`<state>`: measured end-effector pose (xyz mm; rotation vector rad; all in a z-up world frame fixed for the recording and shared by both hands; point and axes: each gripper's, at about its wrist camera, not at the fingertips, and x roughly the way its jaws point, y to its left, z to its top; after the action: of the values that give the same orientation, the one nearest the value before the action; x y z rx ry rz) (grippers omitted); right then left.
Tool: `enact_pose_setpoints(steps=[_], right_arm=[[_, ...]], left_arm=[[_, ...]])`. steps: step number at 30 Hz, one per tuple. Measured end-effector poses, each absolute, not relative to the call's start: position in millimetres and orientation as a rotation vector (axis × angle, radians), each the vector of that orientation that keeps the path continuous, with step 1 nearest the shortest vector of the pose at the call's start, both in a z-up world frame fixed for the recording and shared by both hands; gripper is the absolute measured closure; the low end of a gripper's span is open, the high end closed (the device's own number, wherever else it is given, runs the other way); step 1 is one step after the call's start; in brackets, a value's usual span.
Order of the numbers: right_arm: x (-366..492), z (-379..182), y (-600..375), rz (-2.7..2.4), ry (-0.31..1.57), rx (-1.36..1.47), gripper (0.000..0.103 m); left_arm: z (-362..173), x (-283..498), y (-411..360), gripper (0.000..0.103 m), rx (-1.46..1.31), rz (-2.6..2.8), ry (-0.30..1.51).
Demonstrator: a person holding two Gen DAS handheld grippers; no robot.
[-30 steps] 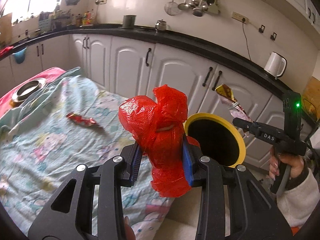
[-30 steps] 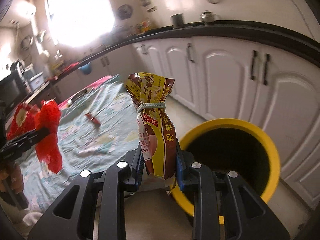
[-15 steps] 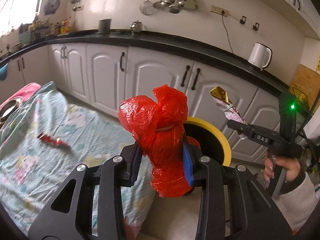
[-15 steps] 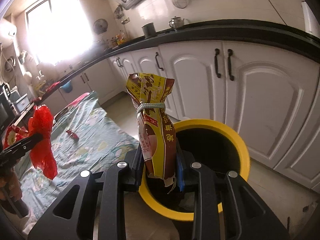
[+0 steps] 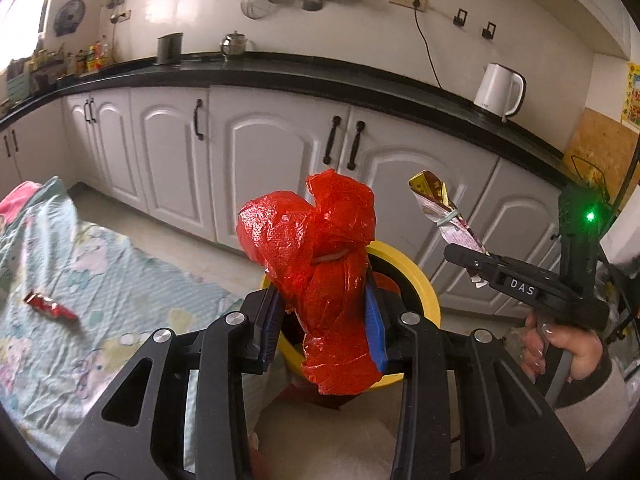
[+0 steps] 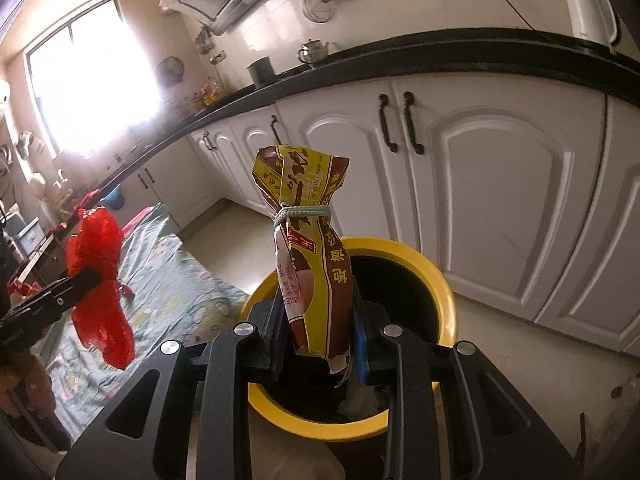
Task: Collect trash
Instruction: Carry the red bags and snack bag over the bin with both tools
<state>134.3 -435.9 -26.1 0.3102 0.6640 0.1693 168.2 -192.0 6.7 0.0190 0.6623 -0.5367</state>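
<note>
Both grippers had swung toward the round yellow-rimmed bin (image 6: 442,280); left gripper (image 5: 326,316) fingers clamped a crumpled red plastic bag (image 5: 320,256), right gripper (image 6: 320,328) fingers a tied yellow-brown snack packet (image 6: 312,264), a small red wrapper (image 5: 50,306) lying lower left on the patterned bedsheet (image 5: 120,280).

both grippers moved toward yellow bin (image 6: 442,280) | snack packet (image 6: 316,280) now over its mouth

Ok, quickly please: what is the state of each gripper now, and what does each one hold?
Left gripper: closed on the red plastic bag.
Right gripper: closed on the yellow-brown snack packet.
</note>
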Motion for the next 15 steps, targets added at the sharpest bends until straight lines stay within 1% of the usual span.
enact_pose_setpoints(steps=[10, 15], right_arm=[[136, -44, -456, 0.119, 0.687, 0.356, 0.078], [136, -50, -463, 0.104, 0.695, 0.367, 0.078]], left_arm=[[-18, 195, -234, 0.075, 0.087, -0.560, 0.721], [-30, 205, -243, 0.075, 0.095, -0.559, 0.754]])
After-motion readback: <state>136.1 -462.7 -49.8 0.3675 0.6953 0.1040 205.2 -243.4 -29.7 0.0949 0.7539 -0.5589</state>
